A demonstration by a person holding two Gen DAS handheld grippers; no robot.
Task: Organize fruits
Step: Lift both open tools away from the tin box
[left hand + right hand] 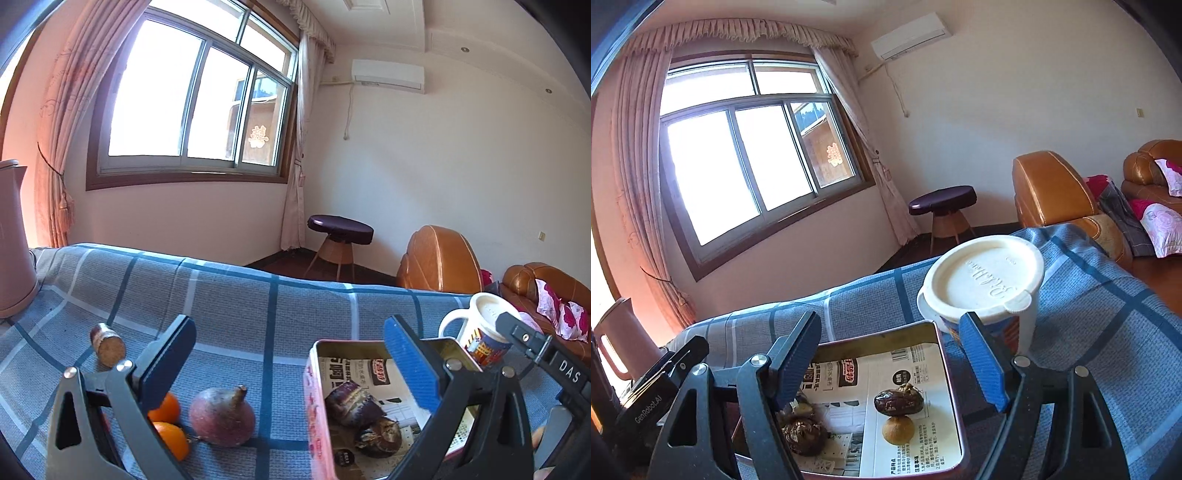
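Both grippers stand released and hold nothing. The left gripper [291, 354] hangs above the tin's left wall; the right gripper [890, 354] sits over the tin [951, 376] itself. Below the right gripper lie several dark fruits [898, 401] on the paper lining (exact kind unclear). Still outside, lower left of the left gripper: two oranges [170, 439] and a reddish fruit [221, 415]. I judge the job partly done.

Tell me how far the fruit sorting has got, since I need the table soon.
Done: several dark fruits lie in the paper-lined tin. In hand: nothing; the left gripper and right gripper are both open and empty. Left: two oranges and a reddish fruit sit on the checked cloth beside the tin.
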